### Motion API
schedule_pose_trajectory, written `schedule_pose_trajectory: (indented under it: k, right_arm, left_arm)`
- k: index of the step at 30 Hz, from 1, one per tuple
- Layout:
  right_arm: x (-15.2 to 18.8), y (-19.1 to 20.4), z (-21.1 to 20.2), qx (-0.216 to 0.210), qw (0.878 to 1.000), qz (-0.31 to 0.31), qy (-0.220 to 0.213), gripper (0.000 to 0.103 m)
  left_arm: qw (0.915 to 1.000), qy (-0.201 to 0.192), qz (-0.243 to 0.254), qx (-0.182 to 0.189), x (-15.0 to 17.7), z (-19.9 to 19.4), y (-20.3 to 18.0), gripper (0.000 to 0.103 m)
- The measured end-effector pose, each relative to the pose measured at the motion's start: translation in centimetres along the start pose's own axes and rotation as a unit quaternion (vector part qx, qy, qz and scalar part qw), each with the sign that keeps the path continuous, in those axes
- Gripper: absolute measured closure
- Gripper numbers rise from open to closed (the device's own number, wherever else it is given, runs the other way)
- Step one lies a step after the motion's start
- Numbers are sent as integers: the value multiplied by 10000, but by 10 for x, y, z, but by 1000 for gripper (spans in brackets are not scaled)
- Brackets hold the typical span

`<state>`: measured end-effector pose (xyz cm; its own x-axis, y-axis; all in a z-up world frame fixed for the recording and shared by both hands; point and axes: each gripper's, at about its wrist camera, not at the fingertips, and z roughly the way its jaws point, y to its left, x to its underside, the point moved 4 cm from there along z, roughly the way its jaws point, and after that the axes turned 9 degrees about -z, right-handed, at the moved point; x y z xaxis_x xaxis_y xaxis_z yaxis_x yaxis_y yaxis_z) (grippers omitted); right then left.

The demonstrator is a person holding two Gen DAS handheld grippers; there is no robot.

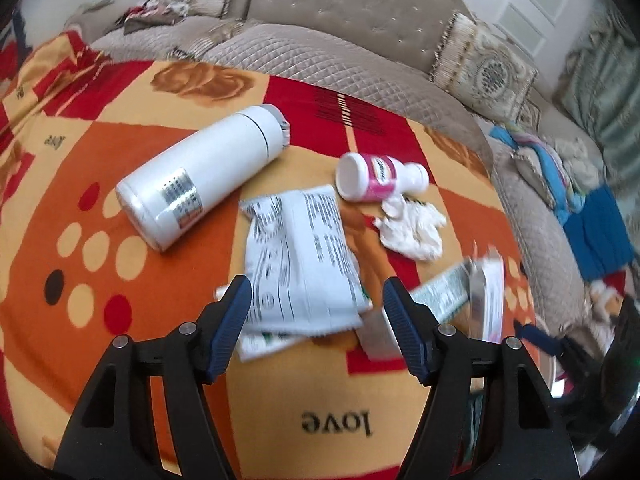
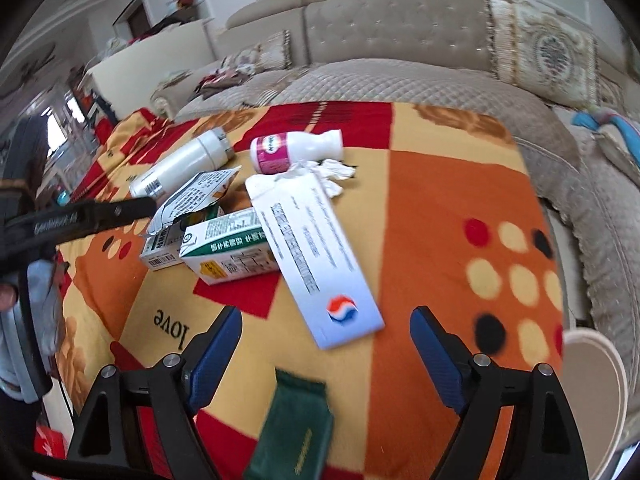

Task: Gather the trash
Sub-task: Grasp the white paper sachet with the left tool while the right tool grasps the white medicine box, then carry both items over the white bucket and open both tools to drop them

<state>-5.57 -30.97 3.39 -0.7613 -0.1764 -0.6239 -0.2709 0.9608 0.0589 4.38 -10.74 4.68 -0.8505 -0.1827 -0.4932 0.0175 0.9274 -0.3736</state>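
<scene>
Trash lies on an orange, red and yellow blanket (image 1: 280,392). My left gripper (image 1: 316,300) is open, its fingers on either side of a flattened white printed carton (image 1: 300,256). Beyond lie a small white bottle with a pink label (image 1: 376,178) and a crumpled white tissue (image 1: 412,224). My right gripper (image 2: 326,334) is open and empty, just short of a white and blue flat box (image 2: 316,256). Green and white milk cartons (image 2: 228,246), the pink-label bottle (image 2: 292,150) and the tissue (image 2: 328,174) lie farther off. The left gripper's arm (image 2: 80,216) reaches in from the left.
A white thermos flask (image 1: 200,176) lies on its side at the left; it also shows in the right wrist view (image 2: 180,164). A dark green pouch (image 2: 292,428) lies under my right gripper. A beige quilted sofa (image 1: 340,52) with cushions rings the blanket. Blue cloth (image 1: 592,232) is at the right.
</scene>
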Motion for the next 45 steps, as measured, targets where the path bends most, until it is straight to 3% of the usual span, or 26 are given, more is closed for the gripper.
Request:
schedule_pose_trajectory:
  k: [10, 15, 20, 21, 22, 23, 24, 29, 34, 45]
  right_arm:
    - [-13, 2, 29, 48, 9989, -454, 63, 19]
    - [-13, -4, 36, -35, 9995, -313, 55, 19]
    - [-13, -6, 43, -86, 9997, -241, 33, 19]
    - [-13, -5, 43, -73, 9997, -237, 6, 21]
    - [-14, -4, 42, -57, 9997, -233, -44, 24]
    - [-13, -4, 41, -66, 9997, -214, -77, 40]
    - [-13, -4, 40, -84, 9998, -184, -93, 49]
    - [-13, 1, 22, -47, 9995, -210, -245, 49]
    - [-8, 8, -5, -105, 9986, -137, -497, 49]
    - [24, 14, -38, 18, 9986, -3, -528, 49]
  left_arm:
    - [9992, 128, -43, -382, -22, 41, -9, 36]
    - [9973, 293, -32, -678, -23, 60, -8, 36]
    - [9963, 145, 113, -845, -19, 63, -7, 37]
    - [9965, 124, 147, -818, -18, 62, -7, 40]
    - [9966, 85, 179, -804, -17, 60, -7, 55]
    - [9960, 15, 260, -851, -17, 57, -8, 63]
    - [9958, -40, 315, -857, -17, 54, -9, 66]
    - [9977, -84, 339, -587, -15, 32, -10, 76]
    - [9978, -257, 465, -400, -3, 3, -15, 77]
    - [9937, -653, 909, -58, 42, -51, -51, 77]
